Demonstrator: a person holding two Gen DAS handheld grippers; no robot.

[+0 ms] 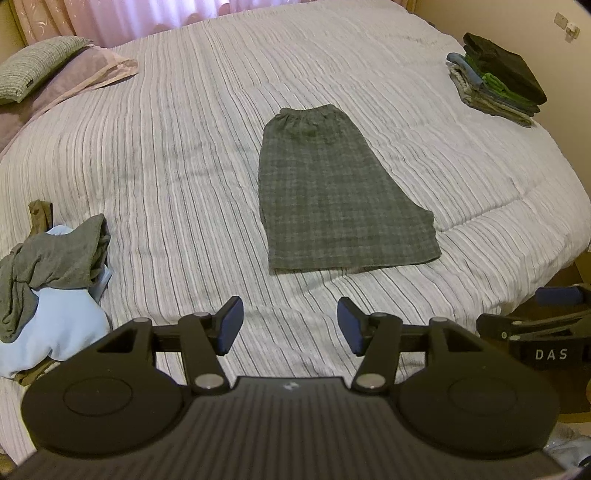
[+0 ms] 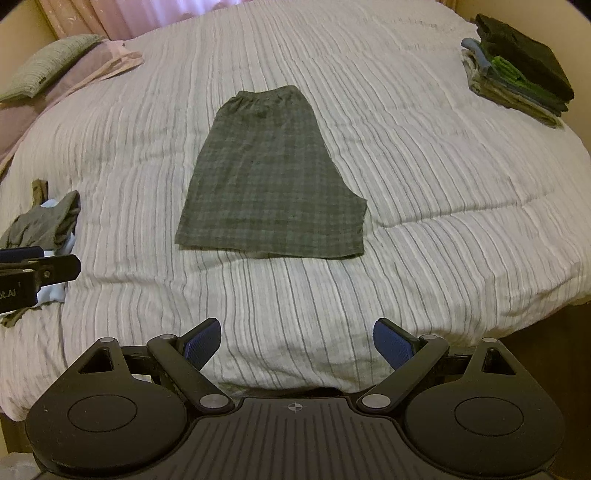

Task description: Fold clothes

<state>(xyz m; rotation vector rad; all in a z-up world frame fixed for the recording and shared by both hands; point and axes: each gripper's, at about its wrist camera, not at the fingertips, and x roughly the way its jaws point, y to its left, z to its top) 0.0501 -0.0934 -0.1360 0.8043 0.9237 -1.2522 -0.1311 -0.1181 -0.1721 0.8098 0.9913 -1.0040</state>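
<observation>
- The shorts [image 1: 340,192] [image 2: 273,181], grey plaid, lie flat near the middle of the bed [image 1: 184,155] [image 2: 424,184], folded in half lengthwise, waistband at the far end and leg hem toward the cameras.
- Nothing touches the shorts; both grippers hover at the bed's near edge, well short of the hem.
- The left gripper [image 1: 290,329] has its blue pads spread with only bedding between them; its jaws hold nothing.
- The right gripper [image 2: 297,344] is spread wide too, jaws empty, over the near edge of the cover.
- Each gripper shows at the side of the other's view: the right one at the right edge of the left view, the left one at the left edge of the right view.
- The cover is a pale quilt with thin grey stripes, lightly rumpled, with a long crease to the right of the shorts.
- A loose heap [image 1: 51,284] [image 2: 44,225] of unfolded clothes, grey over light blue, sits at the near left.
- A stack [image 1: 498,81] [image 2: 517,81] of folded clothes, dark on top with green and blue below, sits at the far right corner.
- 2 pillows [image 1: 48,74] [image 2: 55,70], 1 grey-green over 1 mauve, lie at the far left.
- Pink curtains [image 1: 92,18] [image 2: 92,14] hang behind the bed; a beige wall [image 1: 524,14] stands at the far right.
</observation>
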